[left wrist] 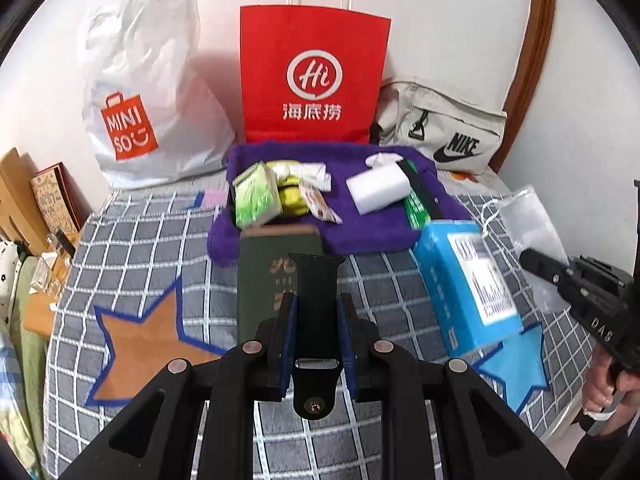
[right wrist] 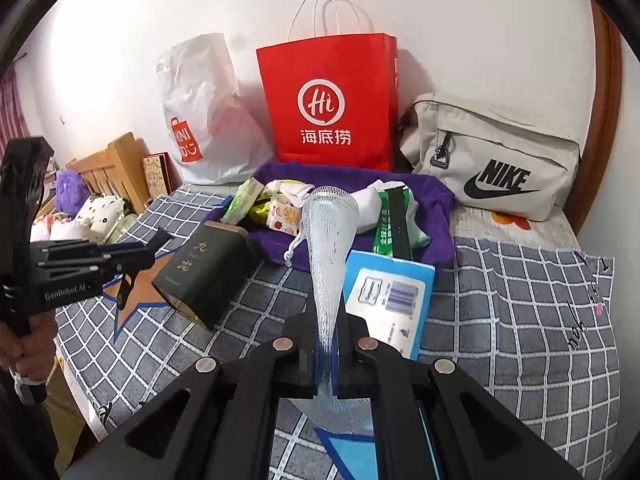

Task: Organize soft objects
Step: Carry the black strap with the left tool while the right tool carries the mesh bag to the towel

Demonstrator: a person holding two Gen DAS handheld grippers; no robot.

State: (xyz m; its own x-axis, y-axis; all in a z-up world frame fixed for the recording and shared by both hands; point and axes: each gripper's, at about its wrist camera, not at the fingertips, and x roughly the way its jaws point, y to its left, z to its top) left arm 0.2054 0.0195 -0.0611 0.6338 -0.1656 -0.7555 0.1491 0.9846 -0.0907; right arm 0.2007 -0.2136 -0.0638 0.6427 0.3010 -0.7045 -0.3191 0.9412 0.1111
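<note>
A black watch strap (left wrist: 316, 320) sits clamped upright in the left gripper (left wrist: 317, 312), ahead of it a dark green box (left wrist: 272, 264). The right gripper (right wrist: 329, 344) pinches a clear mesh pouch (right wrist: 328, 240); beyond lies a purple towel (right wrist: 432, 196) on the checked bedspread (right wrist: 520, 300).
</note>
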